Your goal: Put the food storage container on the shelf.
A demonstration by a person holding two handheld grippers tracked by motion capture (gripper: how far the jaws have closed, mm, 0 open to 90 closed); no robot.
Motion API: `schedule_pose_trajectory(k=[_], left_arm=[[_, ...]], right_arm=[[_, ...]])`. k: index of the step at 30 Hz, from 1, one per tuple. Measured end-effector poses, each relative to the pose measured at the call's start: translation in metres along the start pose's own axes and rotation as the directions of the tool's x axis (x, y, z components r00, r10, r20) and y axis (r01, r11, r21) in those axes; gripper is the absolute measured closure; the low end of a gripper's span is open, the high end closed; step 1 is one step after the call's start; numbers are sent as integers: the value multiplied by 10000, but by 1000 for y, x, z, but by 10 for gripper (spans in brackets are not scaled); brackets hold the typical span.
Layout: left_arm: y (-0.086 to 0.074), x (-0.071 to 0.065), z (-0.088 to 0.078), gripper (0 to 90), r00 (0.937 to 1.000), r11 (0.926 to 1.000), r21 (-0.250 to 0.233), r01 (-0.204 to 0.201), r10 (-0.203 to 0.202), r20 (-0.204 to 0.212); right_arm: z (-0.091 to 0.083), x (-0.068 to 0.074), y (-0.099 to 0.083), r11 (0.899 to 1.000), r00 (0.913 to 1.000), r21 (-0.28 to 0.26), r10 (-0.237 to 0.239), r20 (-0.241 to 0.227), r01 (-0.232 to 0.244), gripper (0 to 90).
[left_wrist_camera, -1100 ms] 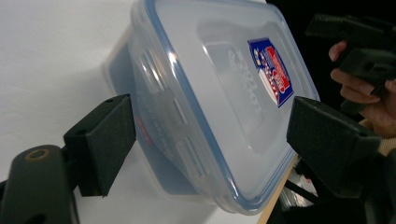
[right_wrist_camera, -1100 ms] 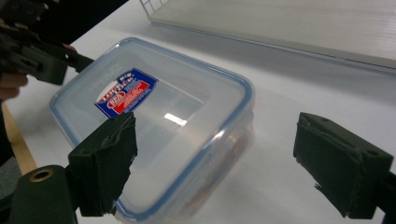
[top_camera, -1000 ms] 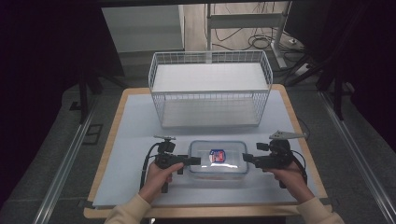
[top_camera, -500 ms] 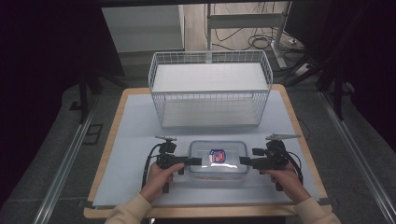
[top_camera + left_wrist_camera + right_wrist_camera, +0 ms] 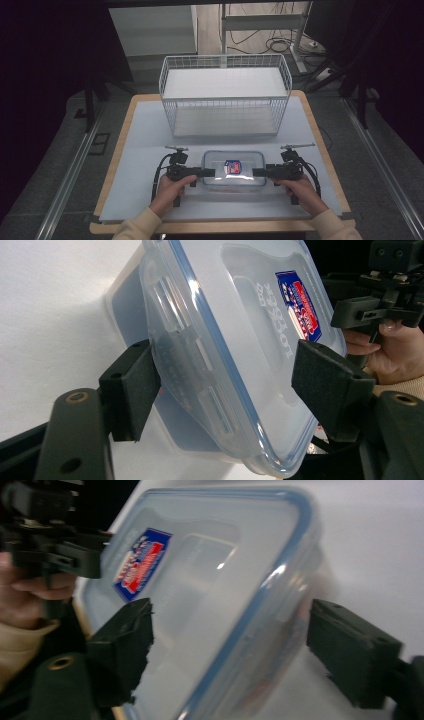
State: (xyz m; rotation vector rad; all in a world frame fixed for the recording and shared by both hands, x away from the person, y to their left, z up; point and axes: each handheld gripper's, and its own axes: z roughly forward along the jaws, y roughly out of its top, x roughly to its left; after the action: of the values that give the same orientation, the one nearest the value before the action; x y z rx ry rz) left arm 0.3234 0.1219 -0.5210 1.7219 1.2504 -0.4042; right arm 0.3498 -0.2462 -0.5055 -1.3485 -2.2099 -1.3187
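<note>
Two tools meet at a clear plastic box on the bench (image 5: 140, 150), which has a pale wooden rim and a white sheet laid over its top. Toward the far side of that sheet stands a white wire basket (image 5: 225, 95), well apart from the hands.

Near the front edge, between the two tools, lies the box (image 5: 233, 169), flat on the white sheet, its long sides running left to right. It is see-through, with a lid (image 5: 240, 340) edged in blue and a small red and blue label (image 5: 233, 166) near the lid's middle.

At the box's left end, the left tool (image 5: 210, 172) is held in the person's left hand (image 5: 167, 192). In the left gripper view its black jaws stand apart on either side of the box's end with its side clasp; one jaw seems to touch the wall, though I cannot tell whether it presses.

At the right end, the right tool (image 5: 256, 172) is held in the right hand (image 5: 302, 192). Its own view, somewhat blurred, shows the jaws spread wide, the box's end between them and a gap at the outer jaw.
</note>
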Motion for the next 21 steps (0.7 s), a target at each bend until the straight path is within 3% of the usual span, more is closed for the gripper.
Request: schedule_pose_trajectory(k=[5, 8, 21], left_arm=[[-1, 0, 0, 280, 10000, 10000, -49, -21, 21, 18], [-1, 0, -1, 283, 10000, 10000, -38, -28, 29, 26], [-14, -10, -9, 357, 9993, 9970, -682, -358, 348, -153]], right_arm=[[-1, -2, -1, 9986, 9984, 105, 518, -213, -516, 254], [-6, -1, -1, 9990, 9990, -118, 421, -160, -423, 335], [-17, 7, -8, 9975, 9993, -620, 336, -165, -346, 443]])
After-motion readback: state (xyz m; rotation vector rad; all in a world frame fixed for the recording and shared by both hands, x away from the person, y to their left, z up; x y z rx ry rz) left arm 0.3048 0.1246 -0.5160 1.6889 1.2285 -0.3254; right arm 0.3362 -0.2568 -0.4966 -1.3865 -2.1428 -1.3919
